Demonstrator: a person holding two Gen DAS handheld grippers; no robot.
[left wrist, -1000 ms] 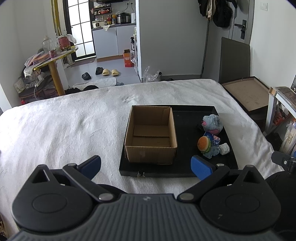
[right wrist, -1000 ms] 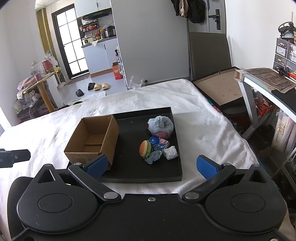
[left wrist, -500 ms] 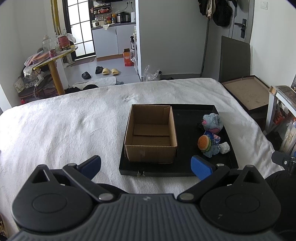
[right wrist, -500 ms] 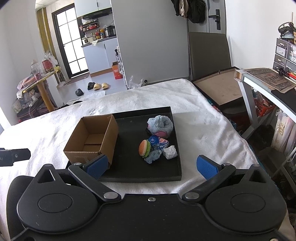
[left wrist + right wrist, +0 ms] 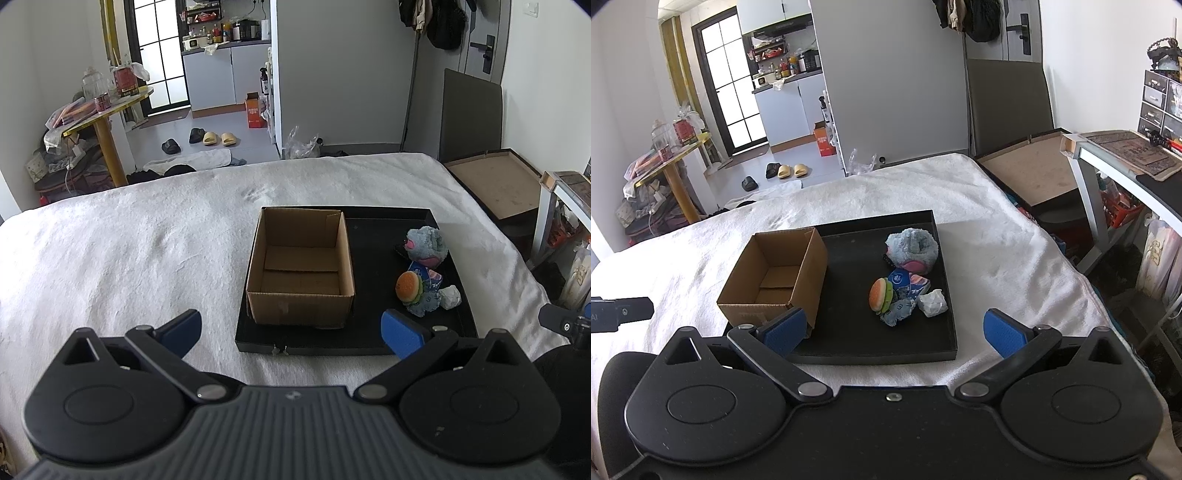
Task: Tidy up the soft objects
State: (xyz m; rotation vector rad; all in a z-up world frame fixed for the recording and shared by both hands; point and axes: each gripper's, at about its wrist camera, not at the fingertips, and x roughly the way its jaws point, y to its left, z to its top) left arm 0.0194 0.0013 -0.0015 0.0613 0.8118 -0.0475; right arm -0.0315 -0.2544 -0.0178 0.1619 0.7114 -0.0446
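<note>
An empty open cardboard box (image 5: pixel 301 275) (image 5: pixel 775 280) stands on the left part of a black tray (image 5: pixel 373 332) (image 5: pixel 857 254) on a white-covered bed. To its right lie a grey-blue plush (image 5: pixel 424 245) (image 5: pixel 913 249), a burger plush (image 5: pixel 408 286) (image 5: pixel 881 294), a blue packet (image 5: pixel 905 279), a small grey plush (image 5: pixel 900 311) and a crumpled white wad (image 5: pixel 450 296) (image 5: pixel 932 302). My left gripper (image 5: pixel 291 330) is open and empty, short of the tray's near edge. My right gripper (image 5: pixel 893 332) is open and empty, over the tray's near edge.
The white bed cover (image 5: pixel 129 251) spreads to the left and beyond the tray. A brown board in a dark frame (image 5: pixel 1034 170) and a desk (image 5: pixel 1123 155) stand at the bed's right. A yellow table (image 5: pixel 103 114) with clutter stands at the far left.
Both views have shifted only slightly; the tray and toys sit a touch lower and nearer in the frames. Nothing was grasped or moved.
</note>
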